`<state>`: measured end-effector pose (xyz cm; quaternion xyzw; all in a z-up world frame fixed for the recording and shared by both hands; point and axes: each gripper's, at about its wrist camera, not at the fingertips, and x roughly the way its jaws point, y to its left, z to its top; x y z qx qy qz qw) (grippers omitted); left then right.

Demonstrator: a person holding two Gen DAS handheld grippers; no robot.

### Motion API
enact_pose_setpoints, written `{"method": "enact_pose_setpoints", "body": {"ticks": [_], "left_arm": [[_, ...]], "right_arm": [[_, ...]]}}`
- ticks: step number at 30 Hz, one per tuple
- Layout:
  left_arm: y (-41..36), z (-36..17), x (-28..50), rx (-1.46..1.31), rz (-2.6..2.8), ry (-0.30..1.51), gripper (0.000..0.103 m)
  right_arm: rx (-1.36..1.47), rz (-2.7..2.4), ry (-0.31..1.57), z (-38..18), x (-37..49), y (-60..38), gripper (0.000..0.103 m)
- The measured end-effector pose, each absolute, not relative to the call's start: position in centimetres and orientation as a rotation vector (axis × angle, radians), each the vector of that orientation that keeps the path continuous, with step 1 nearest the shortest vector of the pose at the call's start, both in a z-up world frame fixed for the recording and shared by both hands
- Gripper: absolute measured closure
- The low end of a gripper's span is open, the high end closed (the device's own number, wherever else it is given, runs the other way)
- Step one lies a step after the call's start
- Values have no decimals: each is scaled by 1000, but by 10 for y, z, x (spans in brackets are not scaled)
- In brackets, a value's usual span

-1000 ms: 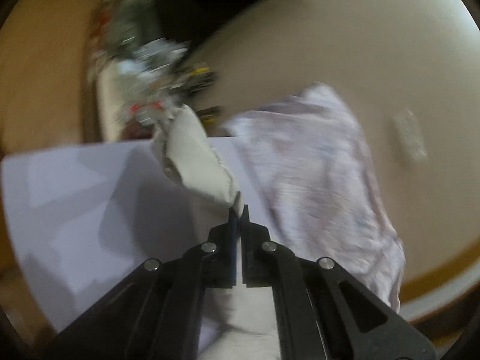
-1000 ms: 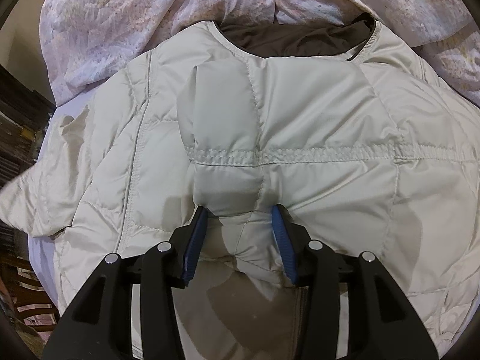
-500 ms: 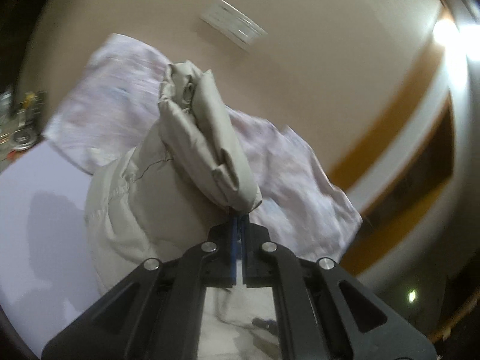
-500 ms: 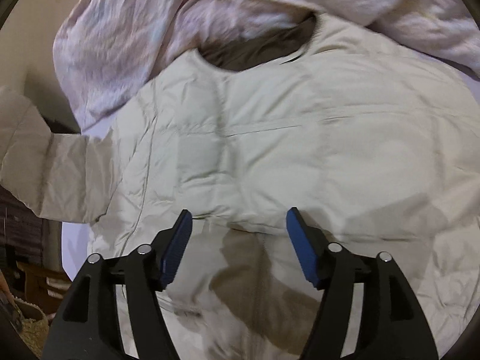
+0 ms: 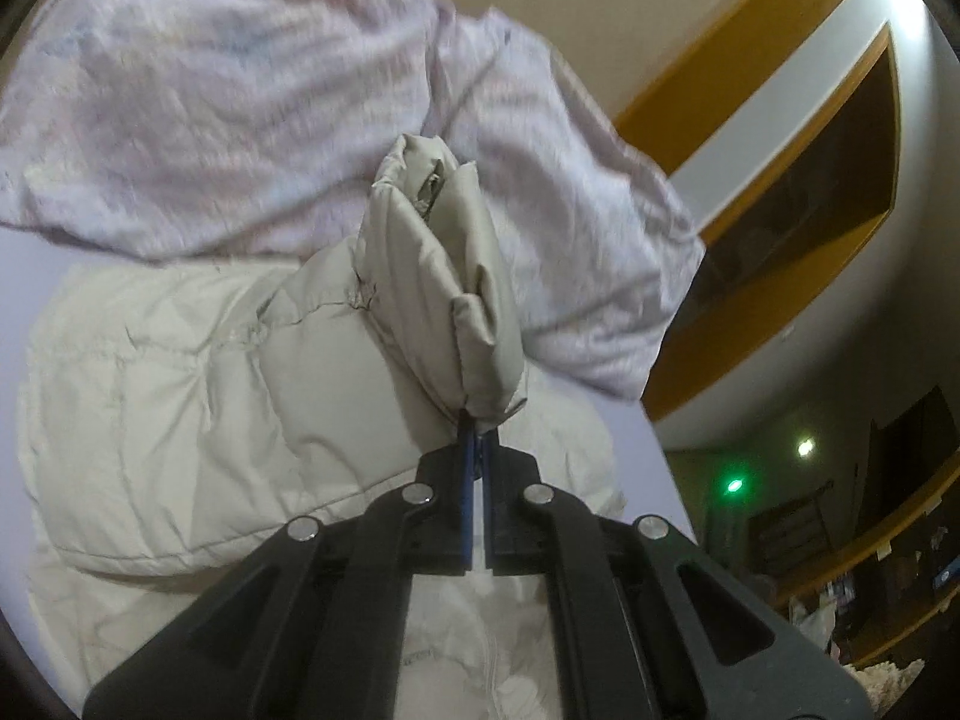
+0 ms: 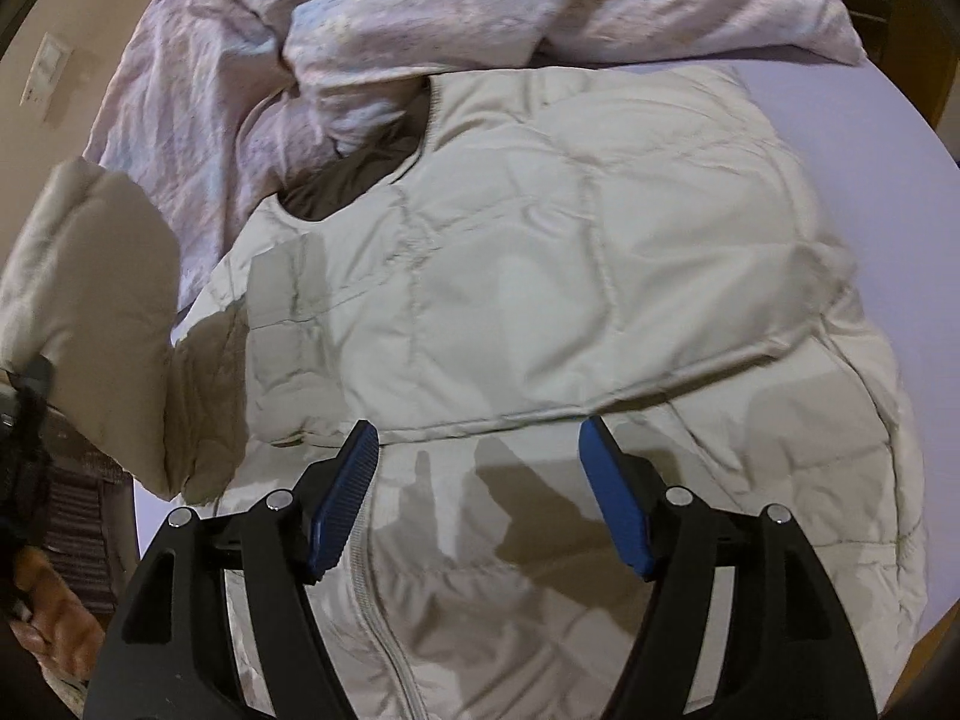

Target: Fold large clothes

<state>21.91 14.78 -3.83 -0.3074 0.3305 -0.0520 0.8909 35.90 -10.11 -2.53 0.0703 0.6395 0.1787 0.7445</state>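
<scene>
One cream quilted puffer jacket (image 6: 540, 276) lies spread across the bed, front up, its zipper running toward the right wrist camera and its dark brown lining showing at the collar. One crumpled pale pink and lilac duvet (image 6: 420, 12) is heaped along the far side of the jacket, touching the collar. Two grippers are in view. The left gripper (image 5: 477, 438) has its blue-padded fingers pressed together on the cuff end of the jacket's sleeve (image 5: 444, 300), which stands lifted above the jacket body; from the right wrist view the same raised sleeve (image 6: 102, 312) hangs at the left edge. The right gripper (image 6: 480, 498) hovers just above the jacket's lower front with its fingers wide apart, gripping nothing.

The bed carries a plain lavender sheet (image 6: 840, 120), bare beside the jacket. Behind it stands a beige wall with one white switch plate (image 6: 45, 69). Wooden trim (image 5: 750, 60) borders a white band to the right, and one green light (image 5: 733, 485) glows in the dim room beyond.
</scene>
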Motion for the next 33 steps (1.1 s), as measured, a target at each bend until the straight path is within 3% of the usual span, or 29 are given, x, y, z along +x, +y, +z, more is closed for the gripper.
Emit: {"method": "enact_pose_setpoints", "body": {"ticks": [11,12,15,18,24,31,33], "left_arm": [[124,-101,246,-605,-97,936,98],[122,-105,247,-595,-102,960,92],[120,-111,242,-597,-106,999,51],[125,-106,229,-576,-93,985,40],[156,-100,197,-538,15,975,33],[205,-99,156,-560,185,973,29],[219,-101,142,-575,234,976,29]], "right_arm": [[157,384,1395,-25,361,-104,32],[157,385,1391,-24,360,-103,32],[161,418,1354,-14,360,-93,34],[175,507,1297,1,360,-71,49],[92,663,1281,0,365,-13,65],[-27,620,1389,-43,374,22,72],[-86,564,1458,-68,374,23,82]]}}
